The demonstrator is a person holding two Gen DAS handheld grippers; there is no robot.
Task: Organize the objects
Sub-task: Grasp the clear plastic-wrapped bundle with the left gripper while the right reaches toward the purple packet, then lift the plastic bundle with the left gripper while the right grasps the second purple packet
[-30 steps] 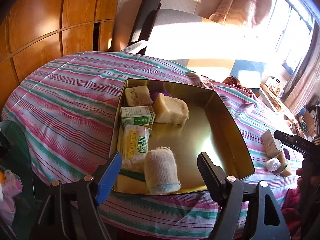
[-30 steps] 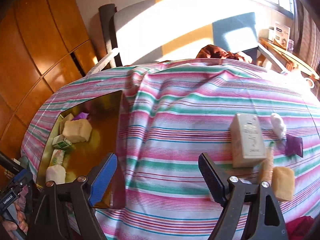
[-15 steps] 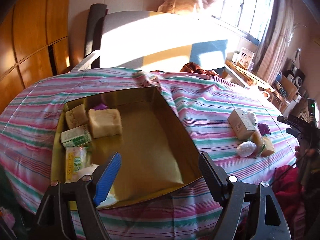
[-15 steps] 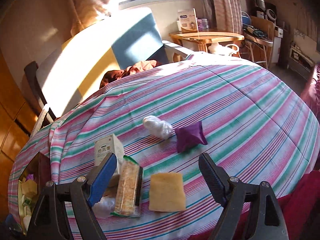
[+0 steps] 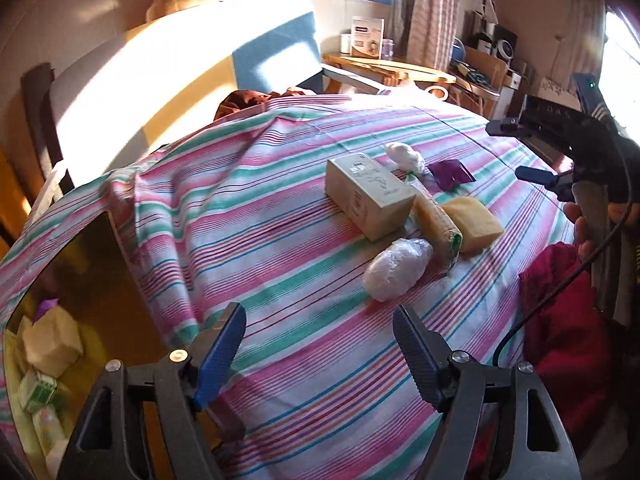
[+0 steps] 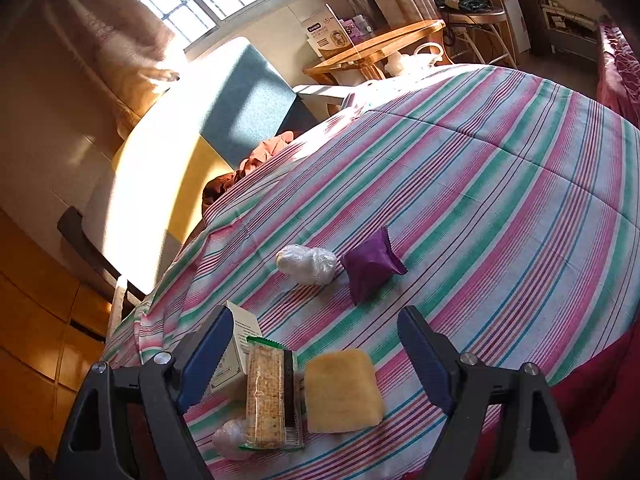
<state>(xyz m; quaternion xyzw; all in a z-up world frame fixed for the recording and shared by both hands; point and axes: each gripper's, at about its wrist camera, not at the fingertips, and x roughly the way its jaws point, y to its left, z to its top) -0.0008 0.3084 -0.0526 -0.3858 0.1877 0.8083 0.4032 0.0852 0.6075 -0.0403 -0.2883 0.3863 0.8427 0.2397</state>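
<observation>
Porous yellow sponge block (image 6: 341, 392) lies between the spread right claw (image 6: 316, 354) fingers.

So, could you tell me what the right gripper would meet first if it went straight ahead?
Probably the yellow sponge, lying between the open fingers of the right gripper; depth is unclear.

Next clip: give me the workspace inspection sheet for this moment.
Surface: striped cloth, rumpled near the tin.
Job's things: gold tin at left holding soaps and packets; loose on the cloth are a white box, cracker pack, yellow sponge, two plastic-wrapped bundles, purple pouch.
Clutter: red fabric.
Grippers: left tool open, empty; right tool open above the sponge.
Cables: black cable.
Surroundings: window, curtains, wooden side table.
</observation>
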